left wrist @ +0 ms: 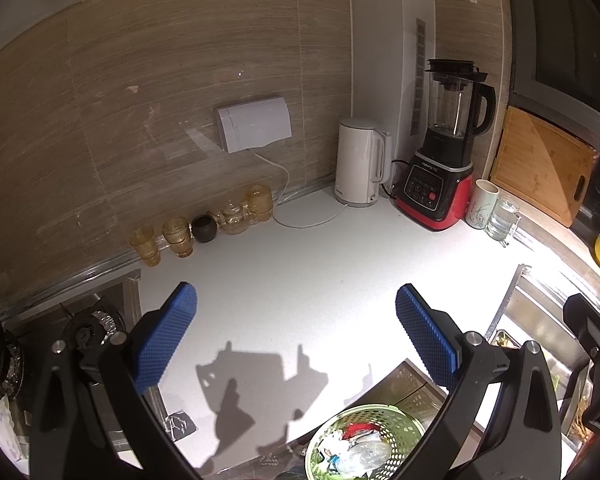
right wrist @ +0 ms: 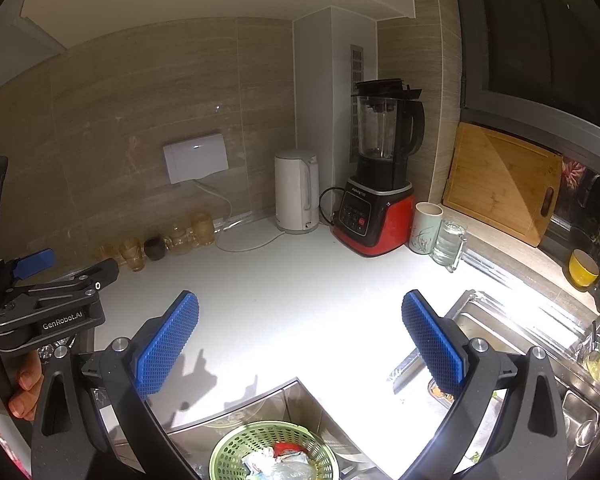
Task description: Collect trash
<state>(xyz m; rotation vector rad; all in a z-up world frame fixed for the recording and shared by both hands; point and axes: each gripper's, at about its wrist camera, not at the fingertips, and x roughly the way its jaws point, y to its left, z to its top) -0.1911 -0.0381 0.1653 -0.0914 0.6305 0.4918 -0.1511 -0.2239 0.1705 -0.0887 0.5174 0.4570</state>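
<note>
A green perforated basket (left wrist: 396,420) holds crumpled white paper, clear plastic and a red scrap. It sits low at the counter's front edge, below and between my fingers in both views, and shows in the right wrist view (right wrist: 236,444) too. My left gripper (left wrist: 296,336) is open and empty above the white counter (left wrist: 300,280). My right gripper (right wrist: 300,340) is open and empty above the same counter. The left gripper's body (right wrist: 48,308) shows at the left of the right wrist view.
A white kettle (left wrist: 360,164), a red and black blender (left wrist: 444,160), a mug (left wrist: 480,204) and a glass mug (left wrist: 502,216) stand at the back. Amber glasses (left wrist: 176,236) line the wall. A gas stove (left wrist: 88,324) lies left, a steel sink (right wrist: 512,332) right, a cutting board (right wrist: 500,184) behind it.
</note>
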